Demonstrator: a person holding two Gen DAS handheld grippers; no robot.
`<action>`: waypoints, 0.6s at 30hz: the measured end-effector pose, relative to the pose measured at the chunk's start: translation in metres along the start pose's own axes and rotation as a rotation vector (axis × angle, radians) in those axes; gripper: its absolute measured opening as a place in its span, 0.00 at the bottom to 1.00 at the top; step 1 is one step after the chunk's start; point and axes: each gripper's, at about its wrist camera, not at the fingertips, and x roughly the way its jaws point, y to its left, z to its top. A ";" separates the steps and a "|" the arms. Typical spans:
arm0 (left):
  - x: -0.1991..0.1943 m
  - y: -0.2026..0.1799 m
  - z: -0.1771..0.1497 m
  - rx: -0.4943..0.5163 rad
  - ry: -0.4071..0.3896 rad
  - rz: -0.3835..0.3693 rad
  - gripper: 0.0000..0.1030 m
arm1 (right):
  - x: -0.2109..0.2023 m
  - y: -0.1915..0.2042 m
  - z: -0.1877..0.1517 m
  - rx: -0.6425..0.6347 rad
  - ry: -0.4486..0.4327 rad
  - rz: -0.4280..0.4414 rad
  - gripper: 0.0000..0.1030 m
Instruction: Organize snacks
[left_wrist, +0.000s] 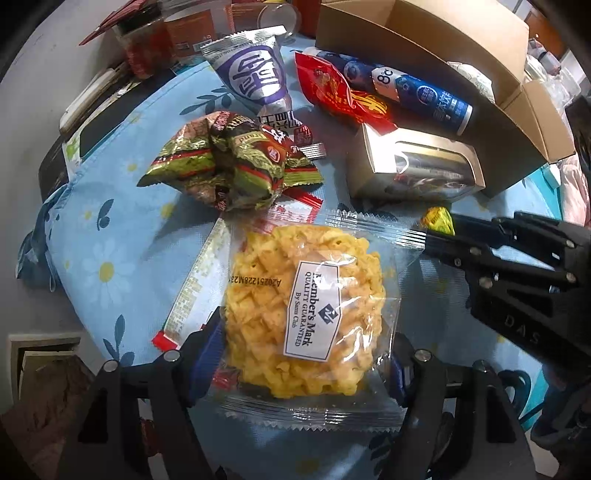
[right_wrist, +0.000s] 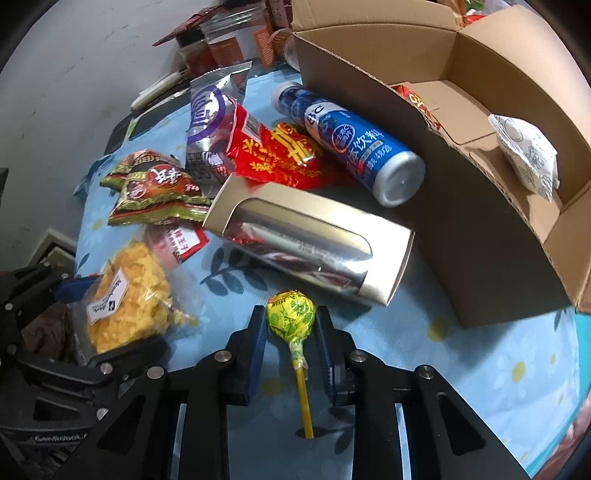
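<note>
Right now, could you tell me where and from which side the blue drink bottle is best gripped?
Grip the blue drink bottle around its mid-body, coming from above with the claw across its width. It lies on its side against the cardboard box, so only the top and the red-packet side look reachable.

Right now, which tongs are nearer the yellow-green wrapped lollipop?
Right. The right tongs are shut on the yellow-green wrapped lollipop; the left tongs are apart from it, around the clear packet of yellow snack.

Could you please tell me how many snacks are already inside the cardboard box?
2 in view: a white packet against the near right wall of the cardboard box, and a red packet at its far left. More may be hidden.
</note>
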 end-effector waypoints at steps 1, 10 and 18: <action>-0.001 0.000 0.000 -0.001 0.000 -0.002 0.71 | -0.002 -0.001 -0.002 0.006 0.004 0.006 0.25; -0.030 -0.007 0.003 0.016 -0.036 -0.007 0.70 | -0.021 0.011 -0.021 0.022 0.015 0.035 0.25; -0.059 -0.013 -0.002 0.032 -0.093 -0.008 0.70 | -0.049 0.022 -0.031 0.026 -0.021 0.050 0.25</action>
